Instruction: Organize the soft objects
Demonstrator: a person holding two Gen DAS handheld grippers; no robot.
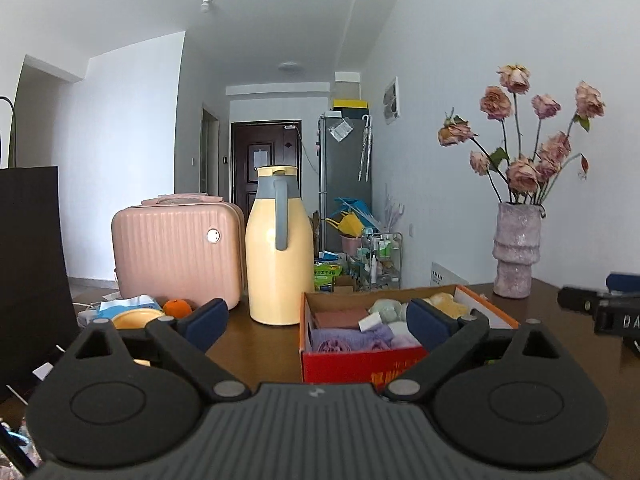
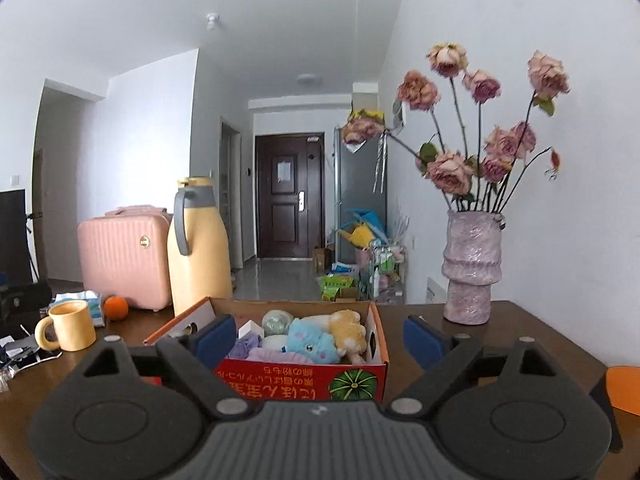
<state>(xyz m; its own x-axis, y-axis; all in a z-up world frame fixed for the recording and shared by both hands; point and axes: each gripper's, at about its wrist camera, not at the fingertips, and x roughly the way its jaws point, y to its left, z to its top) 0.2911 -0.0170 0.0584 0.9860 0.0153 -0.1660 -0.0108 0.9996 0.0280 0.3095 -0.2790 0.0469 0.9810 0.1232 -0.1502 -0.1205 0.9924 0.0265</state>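
Observation:
A red and orange cardboard box stands on the brown table. It holds soft things: purple cloths, a blue plush, a yellow plush, a pale green ball and a reddish-brown block. My left gripper is open and empty, just before the box's left front. My right gripper is open and empty, in front of the box. The right gripper's body shows at the right edge of the left wrist view.
A yellow thermos jug and a pink case stand behind the box at left. A yellow mug, an orange and a tissue pack are at left. A vase of dried roses stands at right.

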